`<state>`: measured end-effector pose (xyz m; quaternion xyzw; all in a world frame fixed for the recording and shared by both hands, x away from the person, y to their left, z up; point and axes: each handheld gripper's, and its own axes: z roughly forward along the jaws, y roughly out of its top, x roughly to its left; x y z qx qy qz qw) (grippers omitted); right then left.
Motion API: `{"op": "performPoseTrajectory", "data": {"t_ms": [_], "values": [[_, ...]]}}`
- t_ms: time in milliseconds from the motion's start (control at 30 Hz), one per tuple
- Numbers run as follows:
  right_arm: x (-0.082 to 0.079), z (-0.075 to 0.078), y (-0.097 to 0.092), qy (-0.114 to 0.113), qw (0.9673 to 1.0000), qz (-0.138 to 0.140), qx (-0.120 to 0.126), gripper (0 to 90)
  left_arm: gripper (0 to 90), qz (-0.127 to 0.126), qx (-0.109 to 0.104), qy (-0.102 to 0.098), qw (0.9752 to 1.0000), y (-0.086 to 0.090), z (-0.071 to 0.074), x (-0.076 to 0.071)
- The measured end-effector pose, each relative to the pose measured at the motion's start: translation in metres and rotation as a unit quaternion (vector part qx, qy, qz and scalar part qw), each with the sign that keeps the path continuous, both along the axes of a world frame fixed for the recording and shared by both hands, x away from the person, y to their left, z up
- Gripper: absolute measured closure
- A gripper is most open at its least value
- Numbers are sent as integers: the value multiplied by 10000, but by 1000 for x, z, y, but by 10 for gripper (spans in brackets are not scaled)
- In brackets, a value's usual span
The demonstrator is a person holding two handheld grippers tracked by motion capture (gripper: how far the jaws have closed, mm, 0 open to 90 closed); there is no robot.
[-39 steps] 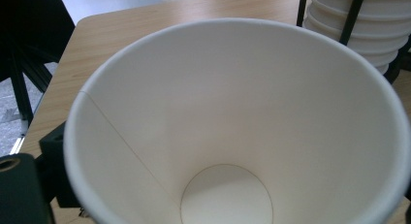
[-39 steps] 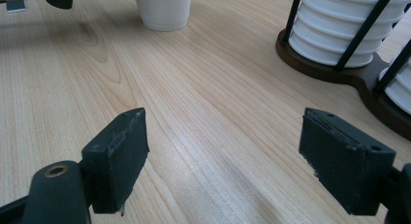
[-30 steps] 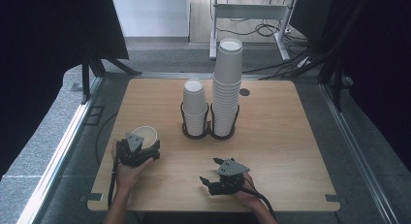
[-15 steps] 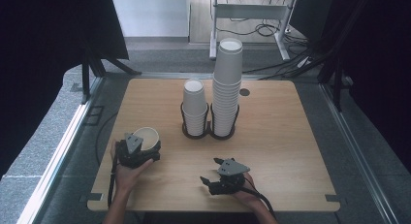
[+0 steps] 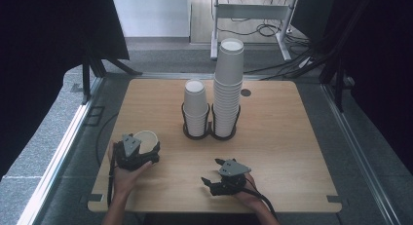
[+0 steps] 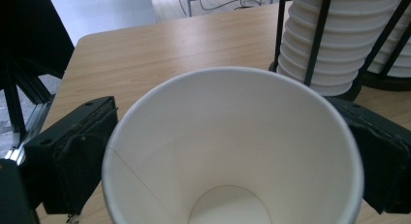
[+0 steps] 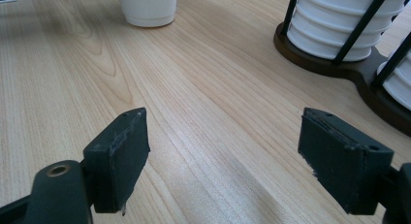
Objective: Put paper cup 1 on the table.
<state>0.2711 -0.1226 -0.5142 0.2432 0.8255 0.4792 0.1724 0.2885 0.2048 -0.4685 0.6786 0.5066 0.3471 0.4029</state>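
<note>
While the left gripper (image 5: 148, 154) has just been opening, the paper cup (image 5: 146, 139) stands upright between its jaws, mouth up. Pads look released. Right gripper (image 5: 210, 181) sits spread wide, holding nothing.

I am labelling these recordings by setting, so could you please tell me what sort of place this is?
Probably a lab or test room: a bare wooden table set on a metal frame, dark curtains around it, and loose cables on the floor.
</note>
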Motion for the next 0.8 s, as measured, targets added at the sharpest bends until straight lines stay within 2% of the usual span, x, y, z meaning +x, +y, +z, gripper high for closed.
{"op": "performPoseTrajectory", "data": {"t_ms": [467,800], "values": [[0,0,0,-11,10000,2,-19,185,24,-44,-66,-154,9999,0,7,-6],[0,0,0,-12,10000,-11,-27,185,21,-158,-131,-365,9991,-4,18,-13]]}}
